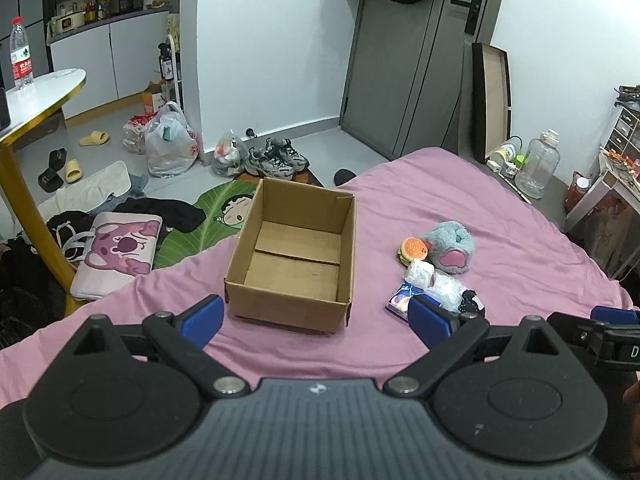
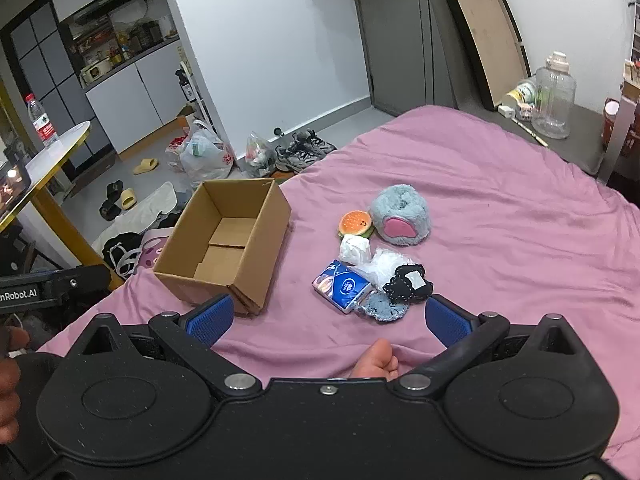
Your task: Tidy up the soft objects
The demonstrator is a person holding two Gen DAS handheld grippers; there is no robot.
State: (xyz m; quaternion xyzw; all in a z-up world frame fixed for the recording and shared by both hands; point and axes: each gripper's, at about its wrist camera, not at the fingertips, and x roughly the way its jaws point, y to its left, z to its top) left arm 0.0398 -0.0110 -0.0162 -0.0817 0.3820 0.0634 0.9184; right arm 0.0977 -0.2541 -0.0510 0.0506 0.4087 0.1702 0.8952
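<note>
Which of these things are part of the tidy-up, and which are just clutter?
Job:
cardboard box, empty
grey plush
burger toy
white bundle
tissue pack
black pouch
blue knit piece

Lying about:
sneakers
plastic bags
water jug
slippers

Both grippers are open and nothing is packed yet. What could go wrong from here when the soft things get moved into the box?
1. The items lie bunched together: the black star cushion overlaps the white plastic wrap and touches the tissue pack, so the right gripper may drag a neighbour along.
2. The cardboard box sits at the bed's edge above the floor; a nudge could push it off.
3. The left gripper hangs close by, so the two could bump.
</note>
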